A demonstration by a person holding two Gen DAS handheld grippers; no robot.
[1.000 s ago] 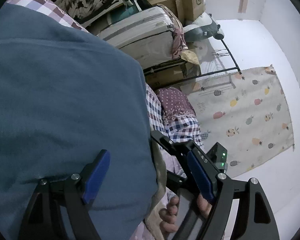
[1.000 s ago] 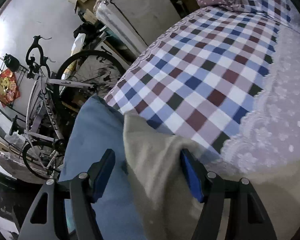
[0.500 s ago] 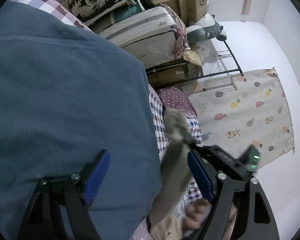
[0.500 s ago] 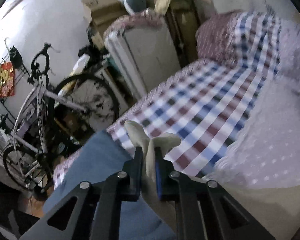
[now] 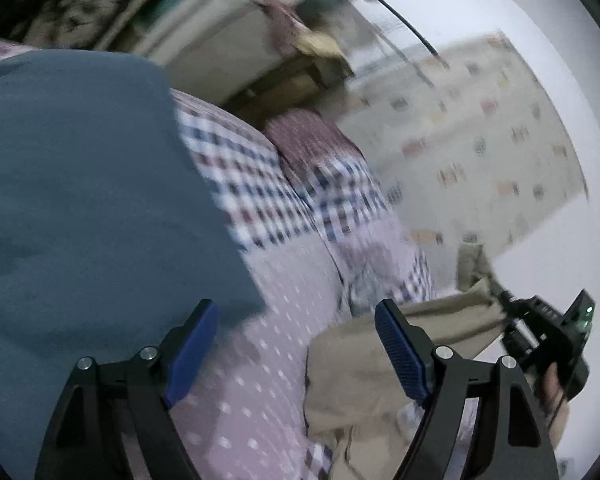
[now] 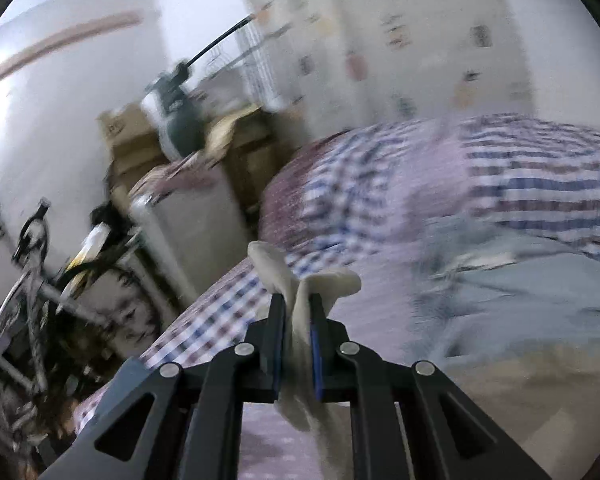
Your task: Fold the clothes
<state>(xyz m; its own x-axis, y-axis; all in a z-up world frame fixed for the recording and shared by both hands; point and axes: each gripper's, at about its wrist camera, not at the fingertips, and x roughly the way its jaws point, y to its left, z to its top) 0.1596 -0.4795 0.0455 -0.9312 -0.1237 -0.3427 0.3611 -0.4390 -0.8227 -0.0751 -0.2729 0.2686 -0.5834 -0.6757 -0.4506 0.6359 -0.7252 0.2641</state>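
Moved: my right tongs (image 6: 297, 338), clamped on the beige cloth (image 6: 300, 292) since half a second ago, have swung it off the blue garment (image 5: 80, 200) toward the right of my left tongs (image 5: 296, 344), which gape empty. Beige: limp, thin, bunched above the pads. Blue: matte, flat, left of the tongs. Bedspread (image 5: 284, 380): checked, dotted. I judge sorting begun, folding pending.

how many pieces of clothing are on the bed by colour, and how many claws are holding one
dark blue fabric garment: 1
beige fabric garment: 1
pale blue fabric garment: 1, too blurred to be sure of the kind
total: 3 pieces

claws holding cloth: 1, the right claw shut on the beige garment; the left claw is open
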